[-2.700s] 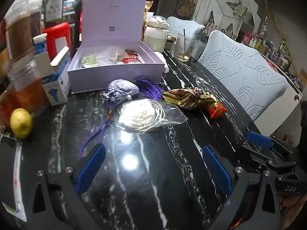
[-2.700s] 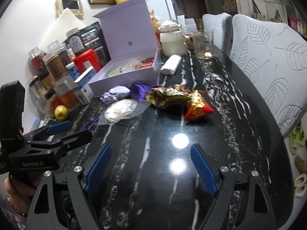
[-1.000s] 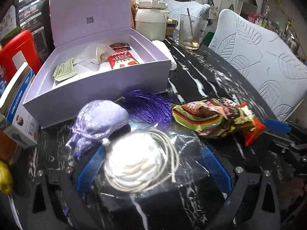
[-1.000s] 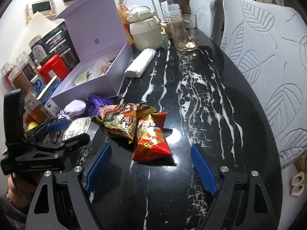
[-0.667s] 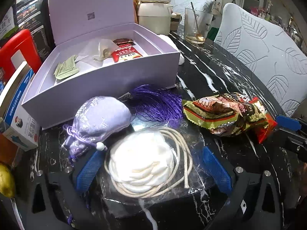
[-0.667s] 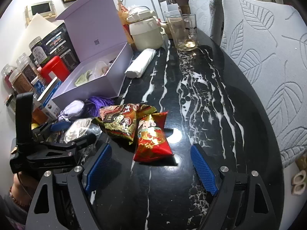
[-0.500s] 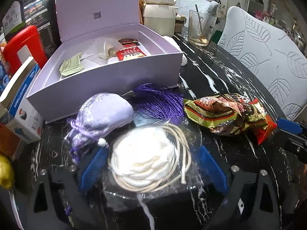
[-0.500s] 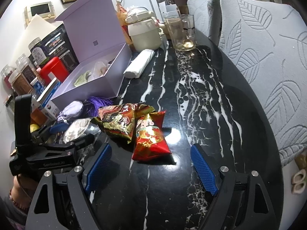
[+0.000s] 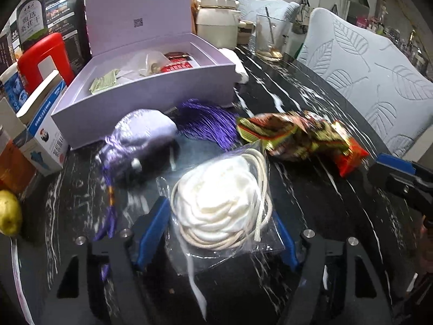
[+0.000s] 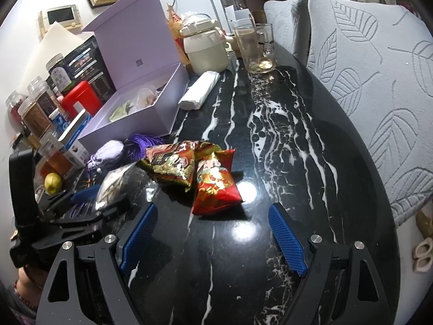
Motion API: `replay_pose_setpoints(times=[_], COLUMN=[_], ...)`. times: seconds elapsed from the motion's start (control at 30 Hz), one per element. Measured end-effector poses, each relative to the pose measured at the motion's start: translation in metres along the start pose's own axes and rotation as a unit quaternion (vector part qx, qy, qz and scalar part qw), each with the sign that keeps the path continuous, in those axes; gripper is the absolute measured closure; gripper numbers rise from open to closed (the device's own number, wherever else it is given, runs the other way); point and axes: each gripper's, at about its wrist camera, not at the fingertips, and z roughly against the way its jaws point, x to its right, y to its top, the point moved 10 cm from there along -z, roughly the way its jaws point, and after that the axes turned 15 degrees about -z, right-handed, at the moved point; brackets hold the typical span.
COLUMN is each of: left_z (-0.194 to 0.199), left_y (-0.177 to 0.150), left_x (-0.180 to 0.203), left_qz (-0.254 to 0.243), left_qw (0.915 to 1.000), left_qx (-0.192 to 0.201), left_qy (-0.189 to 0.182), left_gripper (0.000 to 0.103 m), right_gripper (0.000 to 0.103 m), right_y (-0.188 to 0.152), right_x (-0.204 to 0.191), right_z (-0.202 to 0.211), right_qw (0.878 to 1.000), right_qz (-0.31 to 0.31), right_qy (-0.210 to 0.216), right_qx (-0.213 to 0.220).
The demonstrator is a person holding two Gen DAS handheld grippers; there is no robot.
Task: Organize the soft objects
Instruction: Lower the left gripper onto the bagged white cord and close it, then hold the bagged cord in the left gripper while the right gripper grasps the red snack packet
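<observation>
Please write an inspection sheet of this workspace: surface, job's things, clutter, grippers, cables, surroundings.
Surface: black marble table, glossy, white veins.
Job's things: clear bag with white soft item and cord, between left fingers; lilac pouch and purple tassel before the open box; two snack packs side by side.
Clutter: jars, red can, lemon, glass, white pot, tissue pack.
Grippers: left gripper closed on the bag; right gripper open, empty, short of the packs.
Cables: nothing seen on the table.
Surroundings: leaf-pattern chairs, fridge, framed picture.
</observation>
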Motion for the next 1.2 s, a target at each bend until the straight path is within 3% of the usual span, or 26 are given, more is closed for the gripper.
replay_pose_setpoints(times=[0.43,0.53,0.6,0.7,0.97,1.07,1.13,1.2], left_z=[0.017,0.013,0.010,0.006,0.003,0.003,0.004,0.007], left_y=[-0.022,-0.024,-0.025,-0.026,-0.023,-0.024,-0.024,-0.023], left_x=[0.010,0.004,-0.001,-0.006,-0.010,-0.011,-0.012,-0.014], left_qz=[-0.018,-0.005,0.001,0.007,0.005,0.007,0.008,0.011], left_qw=[0.9998,0.9999,0.9998,0.9997,0.9998,0.9997,0.9997,0.9996], left_qx=[-0.009,-0.010,-0.014,-0.016,-0.014,-0.014,-0.012,-0.007], left_qy=[-0.002,0.006,0.016,0.019,0.016,0.017,0.020,0.025], left_gripper=[0.031,0.020,0.006,0.001,0.001,0.001,0.005,0.018], right_gripper=[0.019,0.021,0.021,0.021,0.024,0.033,0.041,0.050], right_y=[-0.008,-0.004,-0.001,0.006,0.014,0.013,0.012,0.015], right_x=[-0.004,-0.003,-0.002,0.000,-0.008,-0.010,-0.008,-0.007], right_z=[0.002,0.000,-0.001,-0.005,-0.027,-0.038,-0.047,-0.050], right_qw=[1.000,1.000,0.999,0.998,0.996,0.995,0.995,0.994], right_qz=[0.012,0.024,0.030,0.042,0.075,0.084,0.085,0.092], right_qy=[-0.006,-0.017,-0.025,-0.039,-0.035,-0.035,-0.033,-0.036], right_qx=[-0.002,0.003,0.003,0.004,-0.016,-0.037,-0.052,-0.046])
